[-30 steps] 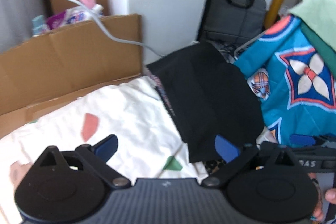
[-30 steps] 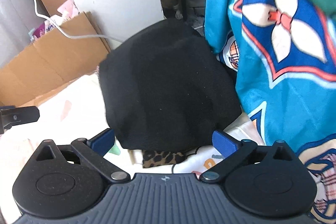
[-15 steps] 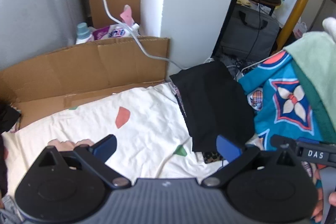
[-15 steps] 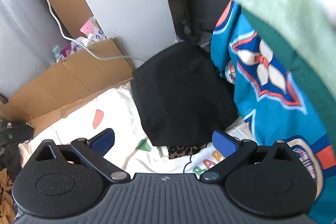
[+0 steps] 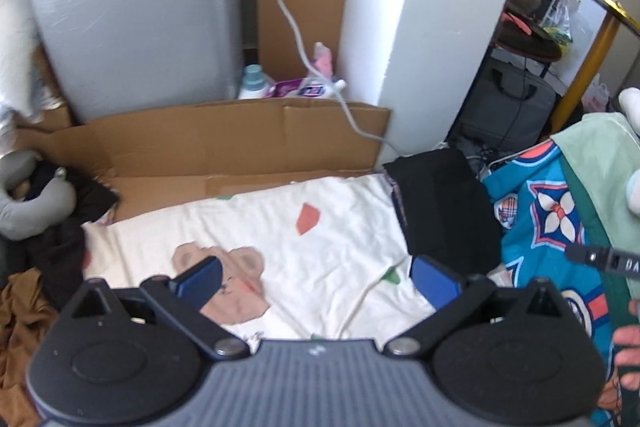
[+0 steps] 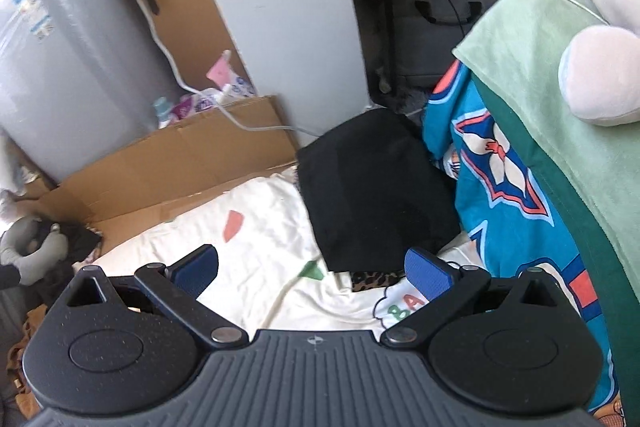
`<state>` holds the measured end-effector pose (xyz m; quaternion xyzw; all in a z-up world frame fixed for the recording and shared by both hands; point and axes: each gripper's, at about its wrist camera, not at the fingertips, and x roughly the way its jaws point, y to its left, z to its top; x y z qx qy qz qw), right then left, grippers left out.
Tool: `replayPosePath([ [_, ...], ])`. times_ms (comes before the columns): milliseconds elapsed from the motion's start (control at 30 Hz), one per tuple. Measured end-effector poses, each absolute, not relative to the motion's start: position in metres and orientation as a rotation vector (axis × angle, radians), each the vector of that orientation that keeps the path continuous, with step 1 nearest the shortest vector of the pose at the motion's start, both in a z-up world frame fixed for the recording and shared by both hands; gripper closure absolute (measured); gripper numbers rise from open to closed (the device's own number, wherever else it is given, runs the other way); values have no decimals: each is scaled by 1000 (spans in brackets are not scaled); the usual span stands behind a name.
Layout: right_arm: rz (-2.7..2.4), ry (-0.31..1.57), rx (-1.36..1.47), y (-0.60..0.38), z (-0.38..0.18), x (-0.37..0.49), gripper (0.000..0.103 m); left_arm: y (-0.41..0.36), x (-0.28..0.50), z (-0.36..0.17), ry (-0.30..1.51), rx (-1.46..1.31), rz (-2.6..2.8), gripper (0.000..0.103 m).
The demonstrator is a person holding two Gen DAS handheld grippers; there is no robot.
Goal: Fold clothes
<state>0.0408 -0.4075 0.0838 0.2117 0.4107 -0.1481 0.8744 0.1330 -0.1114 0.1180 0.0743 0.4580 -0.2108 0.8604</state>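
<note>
Both tools raised and pulled back, black folded garment [image 6: 376, 187] now farther off

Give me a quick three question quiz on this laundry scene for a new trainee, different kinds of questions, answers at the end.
1. True or false: the left gripper is clamped on the black garment.
2. Multiple choice: the black garment lies on which end of the white printed sheet? A) the end by the teal patterned blanket; B) the end by the grey neck pillow; C) the middle.
3. Fill in: behind the sheet stands a flattened ____ box.

Key: 1 false, both grippers are open and hold nothing, the right gripper too; 2 A; 3 cardboard.
</note>
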Motion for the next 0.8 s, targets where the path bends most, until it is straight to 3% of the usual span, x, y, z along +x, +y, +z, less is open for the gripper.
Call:
replayPosePath([
  [467, -253, 809, 375, -361, 119, -11, 0, 23, 77, 153, 914, 67, -315, 0],
  [800, -225, 799, 325, -330, 115, -40, 0, 89, 39, 143, 908, 27, -229, 0],
])
